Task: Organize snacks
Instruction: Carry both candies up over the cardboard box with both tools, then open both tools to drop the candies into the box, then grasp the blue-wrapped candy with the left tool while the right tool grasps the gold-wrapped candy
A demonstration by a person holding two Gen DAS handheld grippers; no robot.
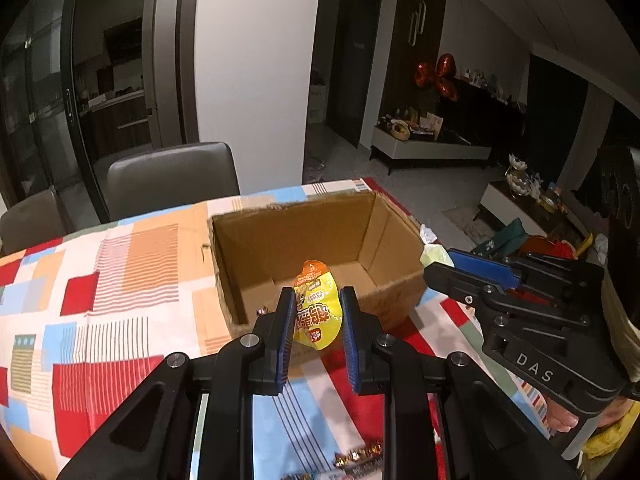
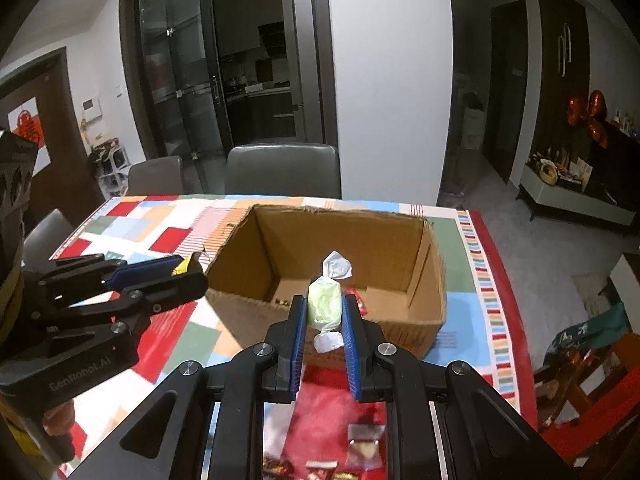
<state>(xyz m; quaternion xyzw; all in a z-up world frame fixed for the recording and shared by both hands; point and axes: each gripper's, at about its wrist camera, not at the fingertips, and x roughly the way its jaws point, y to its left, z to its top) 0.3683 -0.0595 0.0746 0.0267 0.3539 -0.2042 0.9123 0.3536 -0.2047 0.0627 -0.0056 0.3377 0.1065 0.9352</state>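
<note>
Snacks gripped by both grippers, yellow packet (image 1: 316, 306) left, pale candy (image 2: 326, 304) right, near cardboard box (image 2: 434, 280).

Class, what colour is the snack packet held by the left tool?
Yellow with an orange top, seen best in the left wrist view: the snack packet sits in the left tool.

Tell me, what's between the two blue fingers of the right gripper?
A pale green twist-wrapped candy, pinched by the right gripper just in front of the cardboard box. The right wrist view shows it.

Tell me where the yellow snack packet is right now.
In the left wrist view, the yellow snack packet is gripped in the left gripper, held just before the cardboard box's near wall, above the tablecloth.
</note>
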